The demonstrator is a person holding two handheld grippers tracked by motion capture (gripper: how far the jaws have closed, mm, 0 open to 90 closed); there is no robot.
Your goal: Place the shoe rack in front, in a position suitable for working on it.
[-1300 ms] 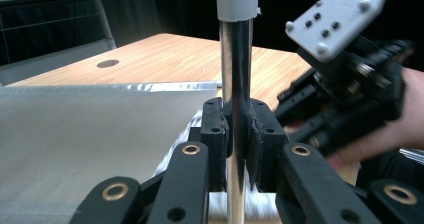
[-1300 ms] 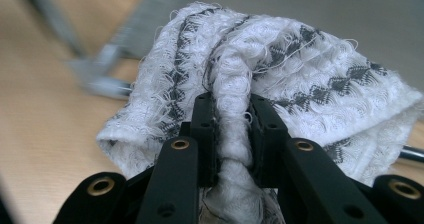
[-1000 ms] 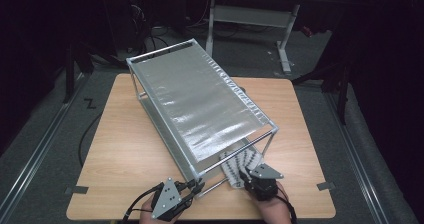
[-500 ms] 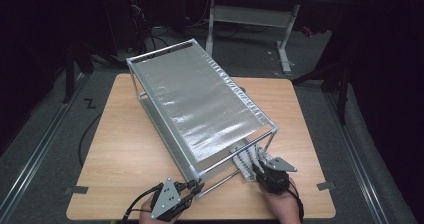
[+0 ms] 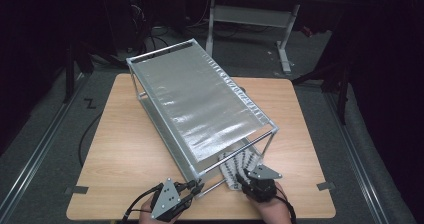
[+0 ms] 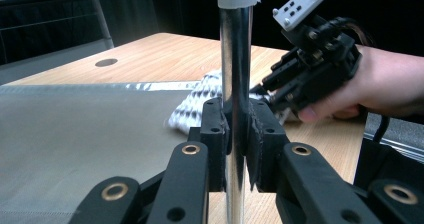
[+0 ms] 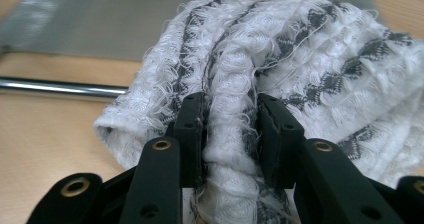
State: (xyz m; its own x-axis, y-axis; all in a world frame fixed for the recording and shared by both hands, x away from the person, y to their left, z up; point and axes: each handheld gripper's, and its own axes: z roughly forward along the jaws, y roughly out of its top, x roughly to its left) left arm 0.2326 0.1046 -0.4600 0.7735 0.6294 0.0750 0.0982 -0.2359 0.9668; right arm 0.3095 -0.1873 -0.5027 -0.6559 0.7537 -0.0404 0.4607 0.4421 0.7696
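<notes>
White cloth (image 7: pixel 280 79) now lower, right hand-held gripper (image 7: pixel 231 116) jaws just opening.

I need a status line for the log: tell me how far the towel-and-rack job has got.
Done: the left gripper is shut on the metal rack's corner post, steadying it. In hand: the right gripper has a fold of the white patterned towel between its jaws, which have just been opening, at the rack's near end. Left: most of the towel lies bunched on the wooden table by the lower shelf.
</notes>
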